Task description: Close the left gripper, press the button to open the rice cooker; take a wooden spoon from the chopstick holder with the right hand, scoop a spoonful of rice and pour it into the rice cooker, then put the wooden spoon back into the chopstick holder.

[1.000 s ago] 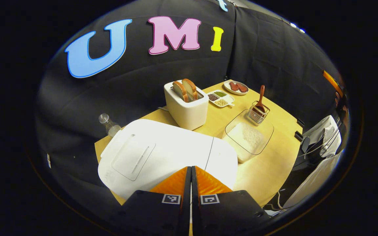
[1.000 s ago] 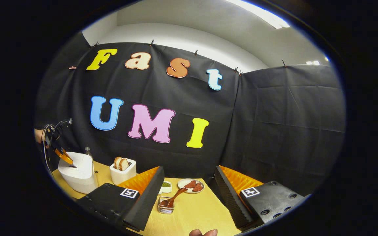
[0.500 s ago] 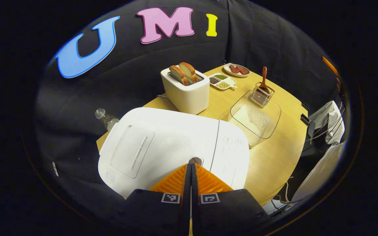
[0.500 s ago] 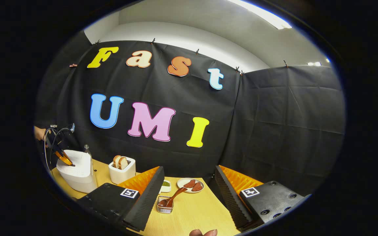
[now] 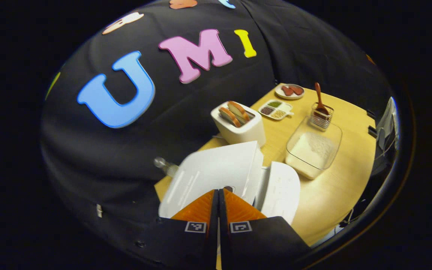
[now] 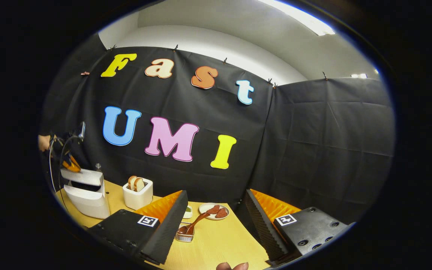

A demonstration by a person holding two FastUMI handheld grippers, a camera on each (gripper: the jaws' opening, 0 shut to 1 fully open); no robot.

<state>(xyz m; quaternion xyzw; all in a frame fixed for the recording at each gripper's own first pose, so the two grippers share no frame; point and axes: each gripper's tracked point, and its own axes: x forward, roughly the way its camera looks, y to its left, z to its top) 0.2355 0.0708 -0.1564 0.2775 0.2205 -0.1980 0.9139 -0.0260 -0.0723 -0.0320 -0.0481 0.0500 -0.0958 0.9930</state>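
Left tongs [image 5: 218, 195] shut tight, fingers pressed together w/ nothing between, tips just over raised lid [image 5: 216, 172] of white rice cooker [image 5: 276, 189]; contact w/ lid can't be told. Seen far off from right gripper view [image 6: 69, 165], above same lid, lid propped partly up. Right tongs [image 6: 214, 213] wide open, empty, hovering over light wooden bench [image 6: 216, 243]. Between its fingers farther off: wire chopstick holder [image 6: 184, 234] w/ 1 brown wooden spoon [image 6: 193, 224] leaning in it. In left gripper view, holder [image 5: 321, 117] touching far edge of clear glass dish of white rice [image 5: 313, 148], dish just beside cooker. Also 1 white toaster [image 5: 240, 125] w/ 2 bread slices, 1 divided tray of grains [image 5: 276, 110], 1 small plate w/ 2 reddish pieces [image 5: 290, 91], 1 clear bottle [image 5: 163, 165] behind cooker.
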